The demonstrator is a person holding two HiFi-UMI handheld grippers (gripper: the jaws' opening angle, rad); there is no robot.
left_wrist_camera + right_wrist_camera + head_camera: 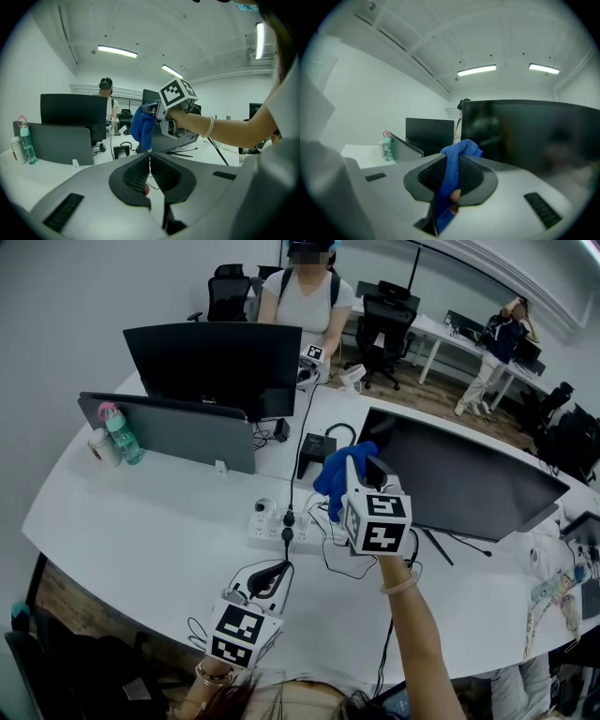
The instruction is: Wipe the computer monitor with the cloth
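A blue cloth (337, 478) is pinched in my right gripper (361, 468), which is shut on it and held just left of the dark monitor screen (464, 479) at the table's right. In the right gripper view the cloth (457, 157) bulges between the jaws with the black screen (529, 136) close ahead. My left gripper (267, 579) hangs low near the table's front edge, jaws shut with nothing between them. From the left gripper view I see the cloth (142, 126) hanging from the right gripper (149, 108).
A white power strip (272, 526) with cables lies mid-table. Two more monitors (216, 367) and a grey panel (169, 432) stand at the back left, with bottles (120, 434) beside them. One person sits behind the far monitor; another stands at the back right.
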